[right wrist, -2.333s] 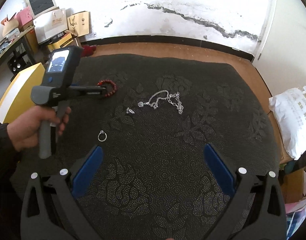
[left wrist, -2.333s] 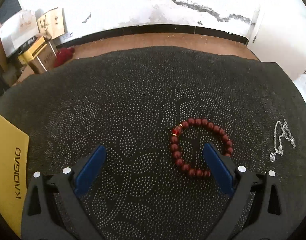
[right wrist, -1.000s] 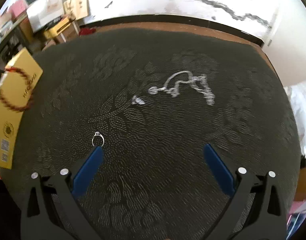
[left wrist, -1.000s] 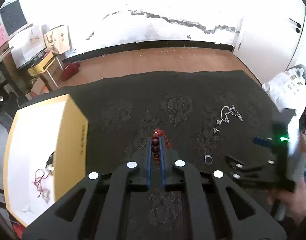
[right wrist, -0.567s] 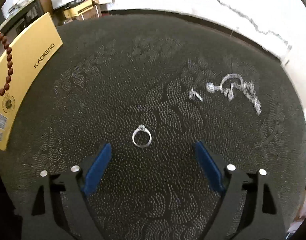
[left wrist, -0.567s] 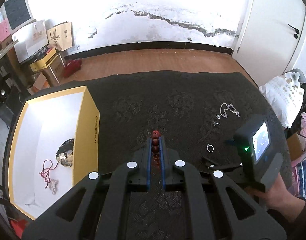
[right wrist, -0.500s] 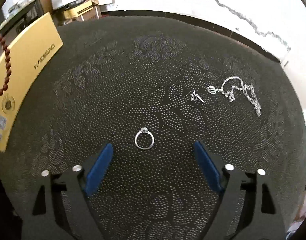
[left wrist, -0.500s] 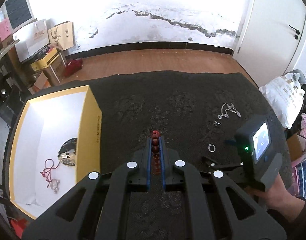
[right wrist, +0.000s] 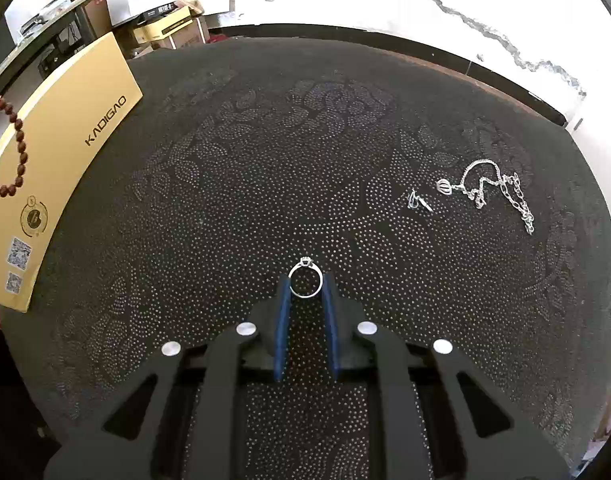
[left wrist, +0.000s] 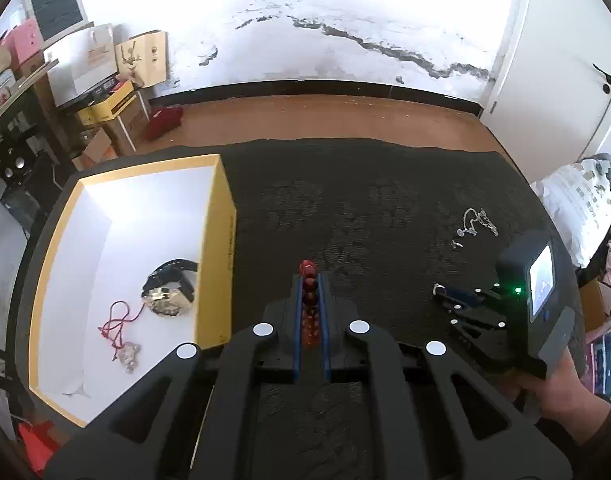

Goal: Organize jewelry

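Two grabs going: left tongs [left wrist: 310,300] were clamped on the dark red bead bracelet [left wrist: 308,280], the yellow cardboard box [left wrist: 215,248] just to their left; right tongs [right wrist: 305,296] had just been closing round the thin silver ring [right wrist: 305,283] flat on the black patterned desk [right wrist: 265,184].

- Daylight was bright; the white wall [left wrist: 345,20] was blown out to glare in both views.
- The white inside of the yellow box [left wrist: 117,240] was washed pale.
- Fisheye bending curved the edges, with black vignette corners.
- The dark cloth [right wrist: 265,160] stayed sharp, its dots crisp.
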{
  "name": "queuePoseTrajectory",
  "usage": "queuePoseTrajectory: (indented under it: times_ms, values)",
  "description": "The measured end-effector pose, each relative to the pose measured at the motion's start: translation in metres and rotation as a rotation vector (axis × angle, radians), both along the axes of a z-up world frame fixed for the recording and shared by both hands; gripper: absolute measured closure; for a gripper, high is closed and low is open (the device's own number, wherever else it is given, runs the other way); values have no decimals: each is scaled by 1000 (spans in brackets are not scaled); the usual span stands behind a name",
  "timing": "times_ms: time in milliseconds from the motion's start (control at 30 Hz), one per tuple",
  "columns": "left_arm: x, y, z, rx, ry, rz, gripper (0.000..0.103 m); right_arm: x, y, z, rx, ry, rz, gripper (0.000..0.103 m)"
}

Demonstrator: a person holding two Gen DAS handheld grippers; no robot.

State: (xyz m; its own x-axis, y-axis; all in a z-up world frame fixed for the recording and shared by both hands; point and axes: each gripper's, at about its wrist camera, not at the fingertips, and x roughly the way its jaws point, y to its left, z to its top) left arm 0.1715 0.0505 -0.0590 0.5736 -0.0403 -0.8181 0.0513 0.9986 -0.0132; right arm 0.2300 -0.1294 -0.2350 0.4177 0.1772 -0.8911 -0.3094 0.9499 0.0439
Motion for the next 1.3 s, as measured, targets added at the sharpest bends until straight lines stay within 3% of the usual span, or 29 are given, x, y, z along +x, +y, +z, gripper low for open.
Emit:
queuePoseTrajectory:
  times_ms: [33,200,400,500,533,567,600,667,833,900,1033,1300]
  values:
    - [-1,2,1,0,-1,4,96,-1,-1,3,2,0,0,103]
    - [-10,18,7,-4,1,25,96,-18,8,26,-29,-38,27,103]
    - [-27,38,13,7,-5,60,96,-36,8,13,-34,14,6,102]
    - [-34,47,15,-2,-4,76,96,-58,12,18,-8,-5,24,100]
    - [-37,50,17,-7,-5,80,96,-66,14,19,10,17,36,94]
    - [-38,52,18,-8,-9,81,96,-73,15,21,24,35,43,59]
    - [-40,53,19,-9,-12,80,96,-84,16,25,62,45,58,9]
    - [-42,55,22,-11,-19,79,96,-101,19,33,138,59,116,7]
    - [-47,58,27,-18,-29,81,96,-157,45,44,97,60,309,7]
    - [-49,57,29,-13,-34,75,96,-167,44,46,57,41,329,7]
    - [-50,55,29,-19,-38,74,96,-159,27,42,55,67,220,7]
    - [-48,44,26,-10,-33,51,96,-153,-5,46,12,3,85,7]
